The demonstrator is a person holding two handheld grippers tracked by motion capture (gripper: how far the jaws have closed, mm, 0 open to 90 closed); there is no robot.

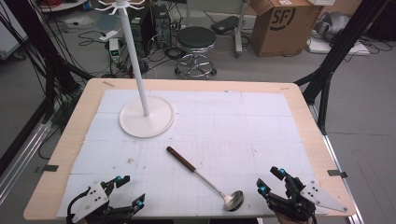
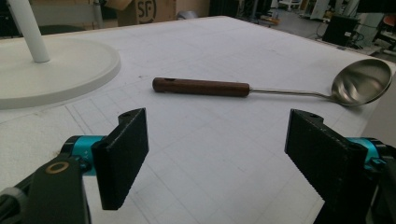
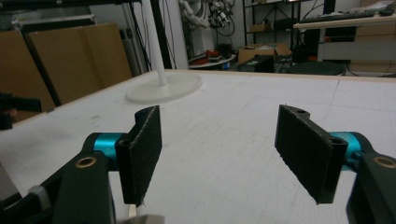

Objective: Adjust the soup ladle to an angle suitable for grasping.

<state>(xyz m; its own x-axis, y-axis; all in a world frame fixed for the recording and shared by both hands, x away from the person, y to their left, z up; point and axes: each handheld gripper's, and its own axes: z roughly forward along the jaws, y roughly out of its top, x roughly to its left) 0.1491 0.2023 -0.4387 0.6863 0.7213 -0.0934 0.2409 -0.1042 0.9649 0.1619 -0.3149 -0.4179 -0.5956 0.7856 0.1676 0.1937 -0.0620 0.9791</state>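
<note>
**Ladle waits in the middle, both claws wide and empty**

You have a big table (image 1: 70,135) with a white mat (image 1: 243,121) over most of it. The mat stops just short of the near edge, right where your claws sit, so mind that drop. There is lots of open room on the right and far side.

At the back left stands a tall white hook stand (image 1: 140,84) on a round base. It looks tippy, so go around it.

The ladle (image 1: 205,179) lies flat near the front, between your claws. Its metal bowl points at you and its brown handle (image 2: 201,87) points toward the stand. It looks stiff and hard, not breakable. The bowl and thin stem look slippery. The wood handle is the best spot to pinch.

Your left gripper (image 1: 127,191) is spread wide, holding nothing. Your right gripper (image 1: 271,181) is spread wide too, holding nothing.
</note>
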